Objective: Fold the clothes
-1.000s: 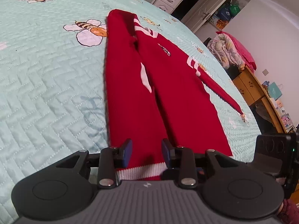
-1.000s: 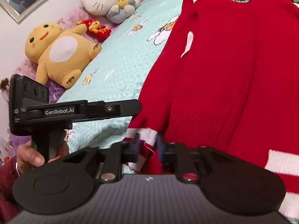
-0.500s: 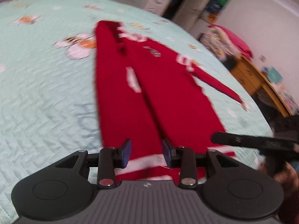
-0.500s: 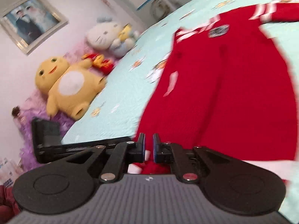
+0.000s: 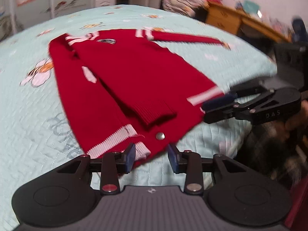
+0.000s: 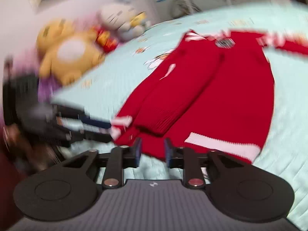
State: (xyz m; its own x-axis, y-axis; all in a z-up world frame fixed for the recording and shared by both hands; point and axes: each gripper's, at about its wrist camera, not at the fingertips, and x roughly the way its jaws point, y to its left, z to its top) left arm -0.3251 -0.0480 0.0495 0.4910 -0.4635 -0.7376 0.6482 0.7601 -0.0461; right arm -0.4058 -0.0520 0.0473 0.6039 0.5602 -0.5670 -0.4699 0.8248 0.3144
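A red knit sweater (image 5: 138,80) with white stripes lies flat on the pale green quilt (image 5: 38,105). One sleeve is folded over the body, its cuff (image 5: 157,115) near the hem. The other sleeve (image 5: 188,38) stretches out to the right. My left gripper (image 5: 152,156) is open just short of the hem's left part, and nothing is pinched. My right gripper (image 6: 152,152) hovers at the hem; its jaws are opening and the pads press on nothing. In the left wrist view the right gripper (image 5: 207,108) sits at the hem's right corner. In the blurred right wrist view the left gripper (image 6: 108,131) is by the left corner.
Plush toys, a yellow one (image 6: 67,53) and a white cat (image 6: 119,21), sit at the head of the bed. A wooden desk (image 5: 231,21) and a heap of clothes (image 5: 182,0) stand past the bed's far side. A person's hand (image 5: 296,119) holds the right gripper.
The right gripper was shut on the sweater's edge and now has its jaws apart. Both grippers have swung sideways and rolled, so the sweater sits further ahead. The left jaws kept their gap.
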